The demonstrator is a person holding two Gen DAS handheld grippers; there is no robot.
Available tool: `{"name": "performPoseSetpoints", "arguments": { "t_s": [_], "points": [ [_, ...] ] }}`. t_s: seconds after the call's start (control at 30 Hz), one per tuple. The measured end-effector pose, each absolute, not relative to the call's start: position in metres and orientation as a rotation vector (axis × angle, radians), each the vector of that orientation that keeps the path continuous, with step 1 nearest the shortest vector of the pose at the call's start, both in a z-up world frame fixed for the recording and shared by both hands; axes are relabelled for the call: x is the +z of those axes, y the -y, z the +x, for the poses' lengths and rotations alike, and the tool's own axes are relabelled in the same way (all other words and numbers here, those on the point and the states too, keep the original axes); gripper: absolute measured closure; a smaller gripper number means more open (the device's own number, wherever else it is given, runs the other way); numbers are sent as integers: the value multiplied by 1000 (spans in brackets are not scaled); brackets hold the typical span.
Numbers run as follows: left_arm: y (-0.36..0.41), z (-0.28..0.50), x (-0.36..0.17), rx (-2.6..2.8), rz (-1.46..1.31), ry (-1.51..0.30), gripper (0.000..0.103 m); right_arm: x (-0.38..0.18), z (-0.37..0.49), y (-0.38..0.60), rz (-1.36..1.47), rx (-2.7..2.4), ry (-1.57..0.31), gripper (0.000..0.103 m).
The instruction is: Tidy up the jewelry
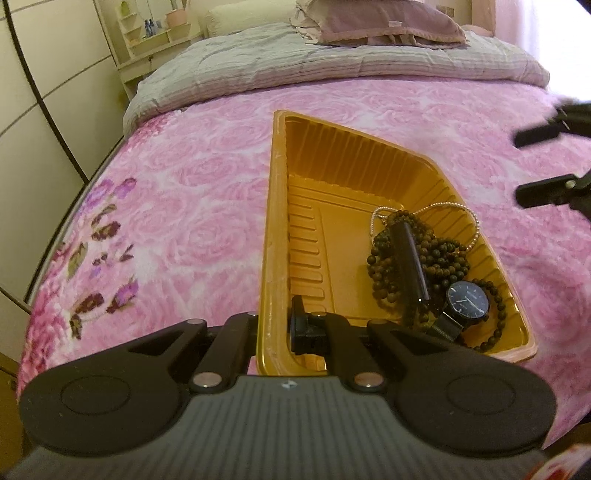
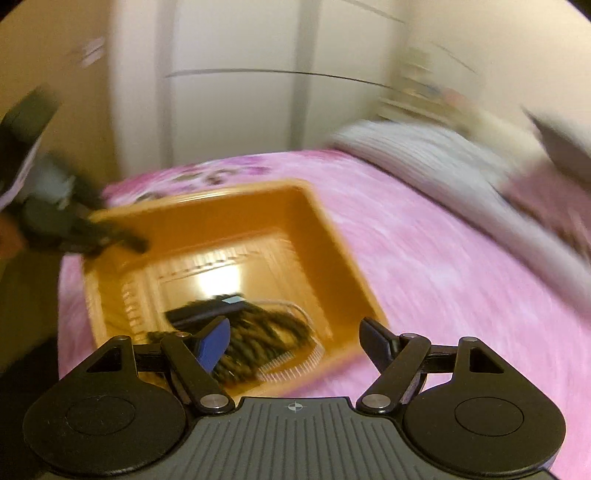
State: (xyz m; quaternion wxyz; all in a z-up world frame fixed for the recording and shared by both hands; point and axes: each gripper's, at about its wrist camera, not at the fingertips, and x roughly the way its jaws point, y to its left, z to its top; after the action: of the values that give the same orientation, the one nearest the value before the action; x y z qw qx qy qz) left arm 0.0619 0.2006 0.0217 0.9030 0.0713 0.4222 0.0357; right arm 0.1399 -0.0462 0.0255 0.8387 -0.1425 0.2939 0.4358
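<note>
**Left gripper pins the tray edge while the right hangs empty over the jewelry**

At the bottom of the left wrist view, the left gripper (image 1: pixel 273 328) is closed on the near-left rim of the orange tray (image 1: pixel 275 206): one finger sits inside the wall, the other outside on the bedspread side, with the thin plastic edge between them. The grip looks meant to steady the tray or carry it, I judge. A tray this flimsy will flex, so the hold should stay level and any lift should be slow, or the contents will slide to the low corner.

In the lower middle of the right wrist view, the right gripper (image 2: pixel 295 339) has its fingers wide apart and holds nothing; it hangs above the near end of the tray, touching neither rim nor jewelry. That view is heavily blurred, so finer detail there cannot be told.

Just beyond the left fingers, in the lower right of the tray, the jewelry lies heaped: a dark-faced watch (image 1: pixel 466 303), a tangle of brown bead strands (image 1: pixel 439 251), a black tube-shaped piece (image 1: pixel 410 264) lying across them, and a thin pearl chain (image 1: pixel 469 218) looping toward the right wall. The rest of the tray floor is bare.

The tray rests on a pink rose-patterned bedspread (image 1: pixel 192 206). Farther back, in the upper part of the frame, lie a folded grey quilt (image 1: pixel 295 62) and a mauve pillow (image 1: pixel 384 22).
</note>
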Motion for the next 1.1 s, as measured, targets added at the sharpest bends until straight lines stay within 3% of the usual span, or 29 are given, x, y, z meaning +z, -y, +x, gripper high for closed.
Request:
{"name": "performPoseSetpoints", "arguments": {
  "t_s": [0.33,0.6,0.87,1.03,1.1],
  "points": [
    [-244,54,-2,62,-110,-888,98,-5,126,168,256,489,-813,26],
    [-272,31,-7,78,-290,-819,79,-8,86,207,299,392,-828,26],
    [-267,-5,18,152,-287,-688,74,-14,37,198,238,410,-828,26],
    [-236,-27,45,141,-225,-609,56,-20,21,192,223,393,-851,26],
    [-219,-32,50,128,-195,-609,34,-19,19,190,224,376,-859,26]
  ]
}}
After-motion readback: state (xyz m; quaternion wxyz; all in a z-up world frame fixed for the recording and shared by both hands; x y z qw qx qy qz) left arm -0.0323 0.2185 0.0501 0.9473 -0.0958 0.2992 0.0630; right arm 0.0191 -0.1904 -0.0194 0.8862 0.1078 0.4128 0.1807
